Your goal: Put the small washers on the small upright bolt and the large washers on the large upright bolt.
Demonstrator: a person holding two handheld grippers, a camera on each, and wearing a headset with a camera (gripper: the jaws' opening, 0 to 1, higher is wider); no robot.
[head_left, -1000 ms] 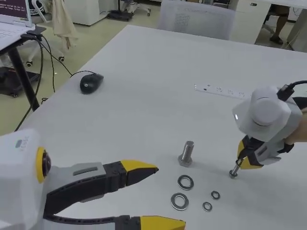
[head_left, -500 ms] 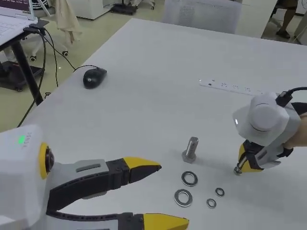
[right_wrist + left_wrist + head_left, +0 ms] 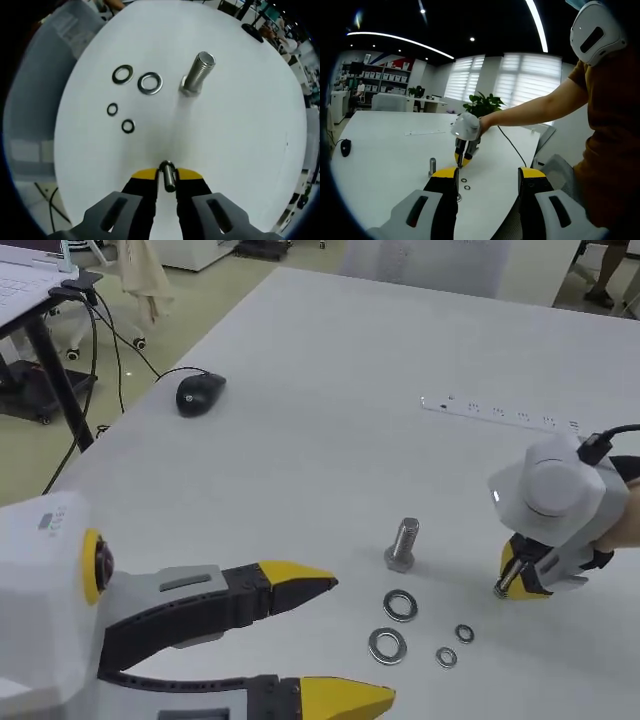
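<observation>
My right gripper points down at the table, shut on the small bolt, whose end pokes out between the yellow tips. The large bolt stands upright on its head left of that gripper. Two large washers lie flat in front of it, with two small washers to their right. All of them also lie ahead in the right gripper view: large bolt, large washers, small washers. My left gripper hovers open at the near left, holding nothing.
A black mouse with its cable sits at the table's far left edge. A white power strip lies far right. A person's arm reaches in behind the right gripper. Bare white tabletop stretches behind the bolts.
The head view has shifted a little. The right gripper stays shut on the small bolt at much the same spot by the washers. The left gripper holds still and open.
</observation>
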